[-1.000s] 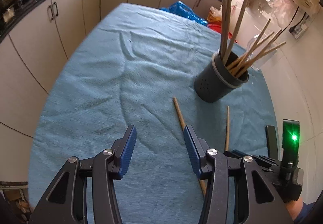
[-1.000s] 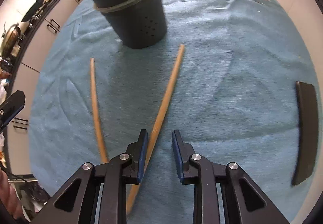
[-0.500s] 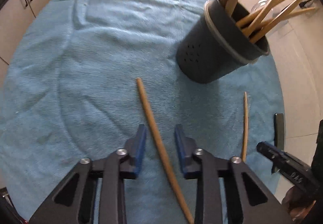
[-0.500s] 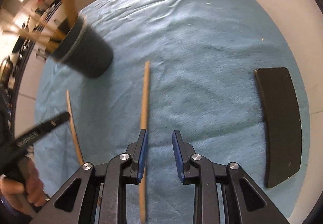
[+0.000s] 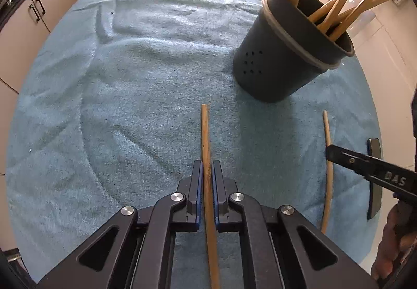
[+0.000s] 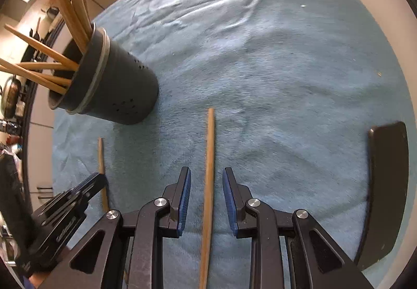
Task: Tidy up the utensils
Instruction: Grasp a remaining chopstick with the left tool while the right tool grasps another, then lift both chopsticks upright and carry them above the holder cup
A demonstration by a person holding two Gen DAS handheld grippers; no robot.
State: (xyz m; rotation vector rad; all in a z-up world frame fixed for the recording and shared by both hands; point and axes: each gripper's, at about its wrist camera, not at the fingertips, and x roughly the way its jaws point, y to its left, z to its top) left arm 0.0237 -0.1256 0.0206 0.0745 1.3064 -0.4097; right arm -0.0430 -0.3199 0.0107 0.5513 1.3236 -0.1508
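Two chopsticks are lying on the blue towel [image 5: 146,96] covering the worktop, near the dark holder [image 5: 284,65]. Our left gripper [image 5: 207,179] is clamping the left chopstick [image 5: 205,132], apparently firmly. Our right gripper [image 6: 206,192] is straddling the right chopstick [image 6: 210,148], jaws apart. We are aiming to squeeze mid-shaft, lift level, then tip each point-down into the holder.

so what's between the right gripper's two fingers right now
In the right wrist view, one wooden chopstick lies on the blue towel between the open right gripper fingers, touching neither pad.
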